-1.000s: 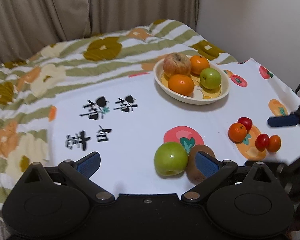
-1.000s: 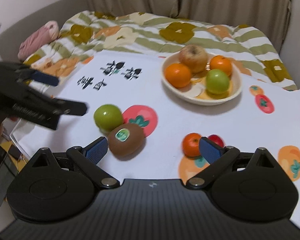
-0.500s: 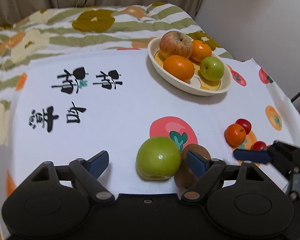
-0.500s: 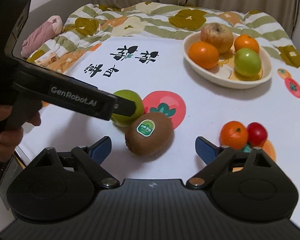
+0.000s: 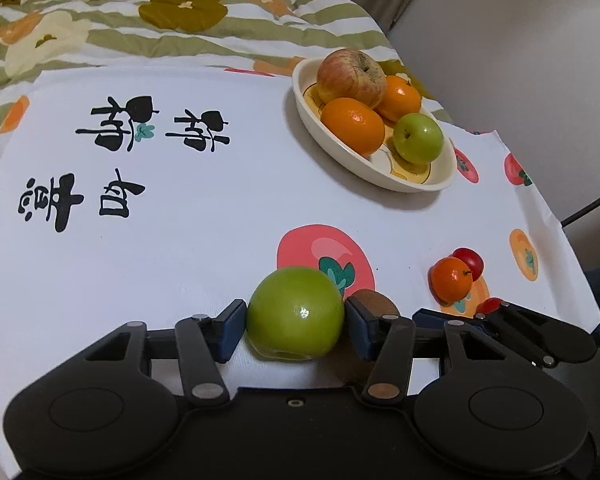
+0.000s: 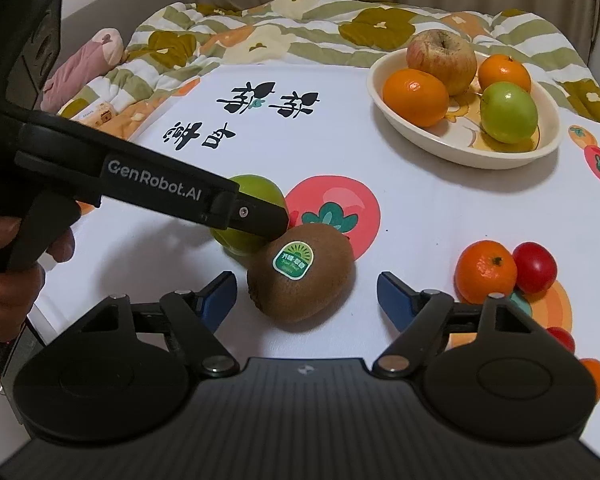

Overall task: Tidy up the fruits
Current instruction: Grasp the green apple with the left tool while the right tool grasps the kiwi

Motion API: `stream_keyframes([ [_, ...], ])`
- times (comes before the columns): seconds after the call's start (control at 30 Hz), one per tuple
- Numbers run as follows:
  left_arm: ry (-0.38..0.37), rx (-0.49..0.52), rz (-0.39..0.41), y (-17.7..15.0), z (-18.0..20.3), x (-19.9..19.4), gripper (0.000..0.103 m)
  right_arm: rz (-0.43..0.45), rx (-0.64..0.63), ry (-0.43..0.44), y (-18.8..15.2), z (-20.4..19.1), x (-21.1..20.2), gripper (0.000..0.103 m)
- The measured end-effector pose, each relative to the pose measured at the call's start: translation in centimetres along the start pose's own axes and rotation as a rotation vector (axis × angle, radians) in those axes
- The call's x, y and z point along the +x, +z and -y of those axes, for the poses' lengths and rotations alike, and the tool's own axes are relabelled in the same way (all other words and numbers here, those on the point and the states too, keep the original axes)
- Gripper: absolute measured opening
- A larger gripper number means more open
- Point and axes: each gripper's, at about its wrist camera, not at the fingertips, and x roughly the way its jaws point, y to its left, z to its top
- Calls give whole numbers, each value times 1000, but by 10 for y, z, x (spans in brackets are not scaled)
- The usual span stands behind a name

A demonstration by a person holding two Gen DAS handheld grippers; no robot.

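- The left tongs (image 5: 296, 326) are closing around the green apple (image 5: 295, 313) on the tabletop (image 5: 180, 248); both blue pads sit against its sides.
- The right tongs (image 6: 306, 294) are closing too, the kiwi (image 6: 300, 274) lying between the pads with a gap on each side.
- The left tool's arm reads "GenRobot.AI" (image 6: 154, 185); the kiwi carries a green sticker (image 6: 293, 261) too small to read.
- Black characters (image 5: 120, 160) are printed on the white cloth.
- Apple and kiwi touch each other.
- The bowl (image 6: 466, 152) of fruit stands well apart, open cloth between.
- A small orange (image 6: 486, 271) and red fruit (image 6: 535, 267) lie near the right pad, close to the cloth's edge.
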Motion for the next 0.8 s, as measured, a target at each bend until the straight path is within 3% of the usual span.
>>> stream_keyframes([
  [0.2, 70, 37, 22, -2, 2, -5, 58, -1, 3, 4, 4, 0, 3, 89],
  [0.53, 120, 10, 47, -9, -11, -17, 58, -8, 6, 5, 7, -2, 10, 85],
  [0.8, 139, -3, 65, -15, -15, -25, 58, -11, 3, 5, 8, -5, 16, 74],
])
